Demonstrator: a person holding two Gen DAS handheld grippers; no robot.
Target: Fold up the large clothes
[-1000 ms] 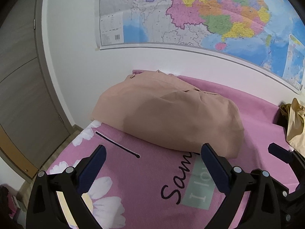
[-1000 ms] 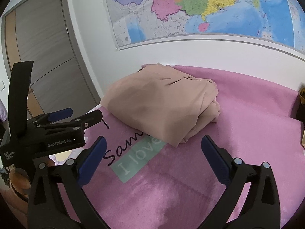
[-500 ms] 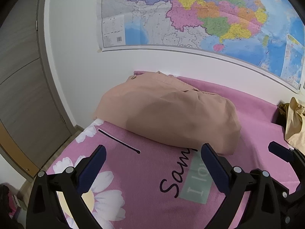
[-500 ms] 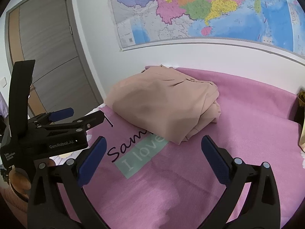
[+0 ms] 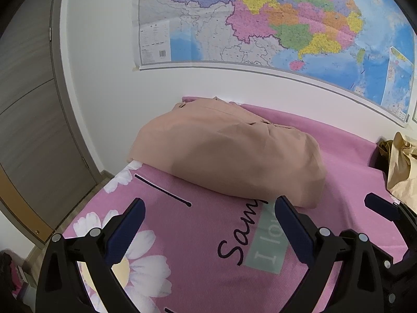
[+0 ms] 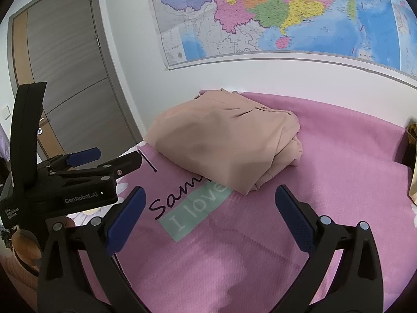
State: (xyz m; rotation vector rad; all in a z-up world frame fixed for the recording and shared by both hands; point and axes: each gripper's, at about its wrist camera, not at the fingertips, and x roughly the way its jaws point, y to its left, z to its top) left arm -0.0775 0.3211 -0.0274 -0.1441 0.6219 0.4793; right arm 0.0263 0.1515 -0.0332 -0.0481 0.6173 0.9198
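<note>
- The garment (image 5: 229, 156) (image 6: 224, 140) is lying folded in a beige bundle on the bed (image 6: 338, 182), ahead of both tongs and touching neither.
- Its stacked, loose edges are facing the right tongs' right side, and its near corner is covering part of the black lettering (image 6: 179, 195) printed on the bed cover.
- The left tongs (image 5: 208, 229) are hovering above the cover with their blue-padded fingers (image 5: 127, 232) spread wide and nothing between them; the bundle is sitting just beyond their right finger.
- The right tongs (image 6: 208, 216) are likewise standing wide apart and gripping nothing, with the bundle ahead of them and slightly left.
- In the right wrist view the left tongs (image 6: 86, 164) are showing side-on at the left, short of the bundle.
- A daisy print (image 5: 140, 255) is lying under the left tongs on the pink cover.
- A map (image 5: 260, 20) (image 6: 273, 13) is hanging on the white wall beyond the bundle.
- A door (image 6: 60, 78) is standing to the left of both tongs.
- A tan bag (image 5: 402, 167) is sitting at the far right edge of the bed, well apart from the bundle.
</note>
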